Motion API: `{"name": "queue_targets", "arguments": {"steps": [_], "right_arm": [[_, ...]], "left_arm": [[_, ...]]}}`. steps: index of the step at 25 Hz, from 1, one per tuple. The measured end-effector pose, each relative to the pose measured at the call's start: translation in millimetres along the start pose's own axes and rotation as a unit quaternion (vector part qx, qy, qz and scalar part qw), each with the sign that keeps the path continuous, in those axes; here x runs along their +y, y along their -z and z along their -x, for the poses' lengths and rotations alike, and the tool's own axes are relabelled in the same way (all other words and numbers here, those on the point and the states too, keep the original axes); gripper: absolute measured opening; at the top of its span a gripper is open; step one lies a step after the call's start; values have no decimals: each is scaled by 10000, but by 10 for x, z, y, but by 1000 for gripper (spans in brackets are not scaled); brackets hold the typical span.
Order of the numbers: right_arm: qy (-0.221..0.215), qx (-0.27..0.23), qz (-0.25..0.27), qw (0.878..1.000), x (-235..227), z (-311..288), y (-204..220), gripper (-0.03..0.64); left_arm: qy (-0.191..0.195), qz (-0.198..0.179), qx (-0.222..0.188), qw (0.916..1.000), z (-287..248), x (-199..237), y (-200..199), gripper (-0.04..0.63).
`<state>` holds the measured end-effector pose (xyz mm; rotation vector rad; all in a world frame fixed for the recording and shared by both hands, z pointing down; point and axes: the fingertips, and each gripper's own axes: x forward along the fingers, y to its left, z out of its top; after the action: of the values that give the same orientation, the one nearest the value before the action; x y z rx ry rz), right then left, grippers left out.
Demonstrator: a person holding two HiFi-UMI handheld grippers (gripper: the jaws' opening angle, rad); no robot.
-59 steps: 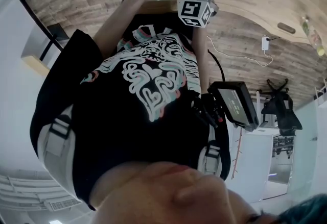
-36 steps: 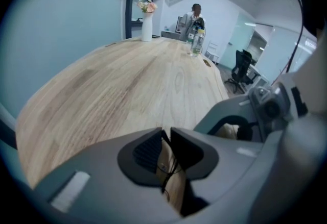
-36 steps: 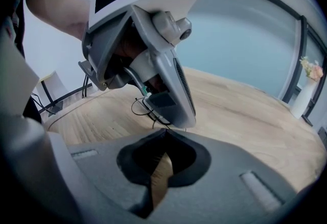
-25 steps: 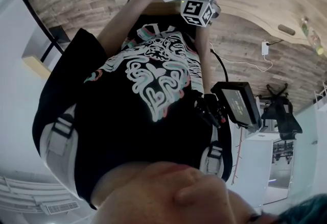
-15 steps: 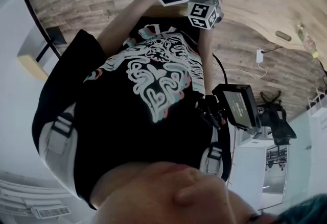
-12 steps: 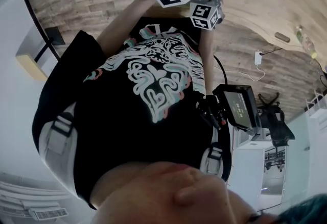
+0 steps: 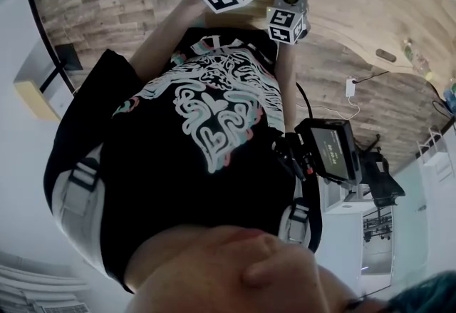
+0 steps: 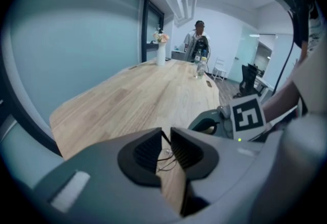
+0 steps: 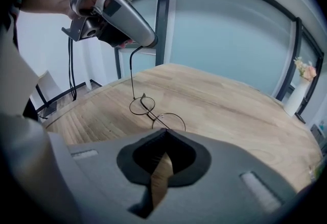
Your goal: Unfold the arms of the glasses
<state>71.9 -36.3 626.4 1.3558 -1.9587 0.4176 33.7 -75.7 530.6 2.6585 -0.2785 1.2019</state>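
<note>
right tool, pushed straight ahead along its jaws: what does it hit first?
The glasses: the right tool is shut on one arm, and the rest of the frame lies just ahead of its tips. Past that, likely the wooden table; depth is unclear.

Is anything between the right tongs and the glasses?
Nothing visible does. The right tongs are shut on the tip of one arm of the glasses, which rest on the wooden table. The left tongs grip the other arm, raised upright at the glasses' far end, not between them.
</note>
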Motion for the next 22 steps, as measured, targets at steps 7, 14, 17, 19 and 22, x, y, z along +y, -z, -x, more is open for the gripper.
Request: {"name": "queue_targets", "arguments": {"steps": [7, 14, 17, 19, 22], "right_arm": [[0, 167, 125, 9998, -21, -27, 2, 0], [-55, 510, 386, 9979, -14, -36, 30, 0], [-133, 539, 476, 9973, -4, -27, 24, 0], [-168, 427, 613, 9971, 9, 11, -54, 0], [-174, 160, 826, 9963, 31, 61, -256, 2]], "left_arm": [[-362, 77, -19, 9993, 109, 266, 70, 49], [-379, -289, -74, 9988, 41, 179, -15, 51], [-388, -411, -72, 9984, 16, 148, -30, 49], [-424, -511, -40, 9978, 23, 169, -22, 49], [-507, -792, 7, 9956, 37, 237, 5, 43]]}}
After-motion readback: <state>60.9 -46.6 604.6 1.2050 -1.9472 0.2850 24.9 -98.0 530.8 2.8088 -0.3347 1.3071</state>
